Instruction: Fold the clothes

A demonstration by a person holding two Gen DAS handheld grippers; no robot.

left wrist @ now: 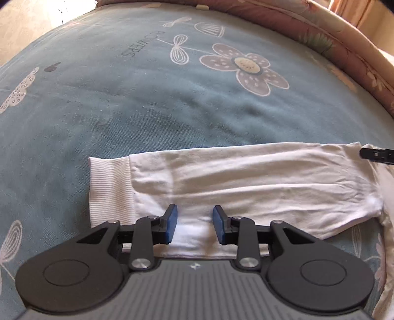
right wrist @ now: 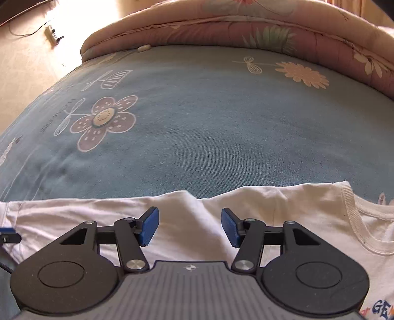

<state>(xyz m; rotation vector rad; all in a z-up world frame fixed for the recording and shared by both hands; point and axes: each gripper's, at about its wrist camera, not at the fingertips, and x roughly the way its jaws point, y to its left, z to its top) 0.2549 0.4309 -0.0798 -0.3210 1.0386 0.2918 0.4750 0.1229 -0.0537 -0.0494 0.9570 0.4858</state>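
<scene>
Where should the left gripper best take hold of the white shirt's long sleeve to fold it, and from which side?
Likely the ribbed cuff: it is the sleeve's free end, lying flat on the blue bedsheet. Come from its open left edge with the left gripper, now open over the sleeve.

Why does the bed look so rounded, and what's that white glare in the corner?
Left wrist view: the fisheye lens bulges the blue flowered bedsheet. Right wrist view: same bulge; sunlight washes out the floor at upper left, while the white long-sleeved shirt stays sharp.
</scene>
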